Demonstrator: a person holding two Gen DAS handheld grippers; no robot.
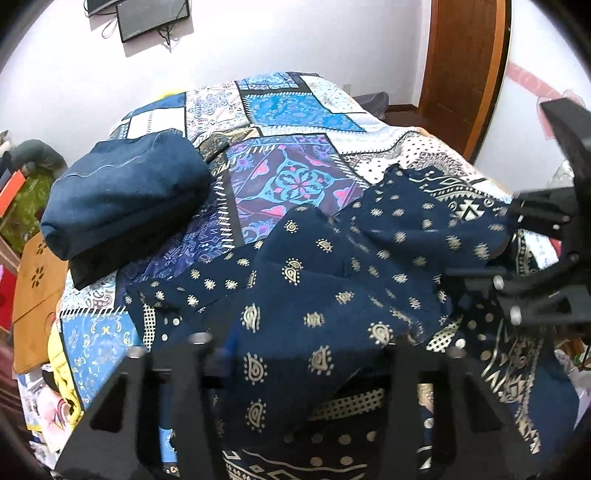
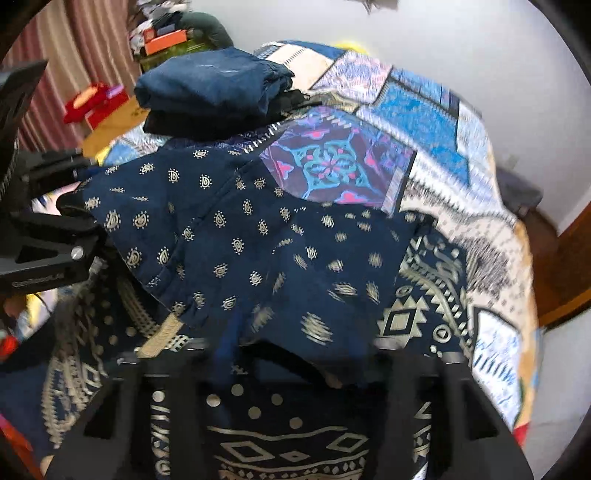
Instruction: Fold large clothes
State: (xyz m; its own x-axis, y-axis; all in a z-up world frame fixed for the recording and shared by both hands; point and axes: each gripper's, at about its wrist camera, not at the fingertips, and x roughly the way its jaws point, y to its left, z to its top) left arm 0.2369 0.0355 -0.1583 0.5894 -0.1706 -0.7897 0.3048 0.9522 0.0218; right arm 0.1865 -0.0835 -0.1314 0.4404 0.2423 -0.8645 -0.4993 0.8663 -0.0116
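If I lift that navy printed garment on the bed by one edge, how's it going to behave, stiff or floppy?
Probably floppy: the navy printed garment already lies in soft creases and drapes over the bed's edge. It looks thin, so likely light. Expect the free part to sag and swing rather than hold shape between the left gripper and right gripper.

A bed point(image 1: 280, 110) under a blue patchwork quilt point(image 1: 295, 107) stands against white walls point(image 1: 258, 48). A dark screen point(image 1: 153, 18) hangs above it, a wooden door point(image 1: 465, 55) stands to one side, and striped curtains point(image 2: 55, 55) hang opposite.
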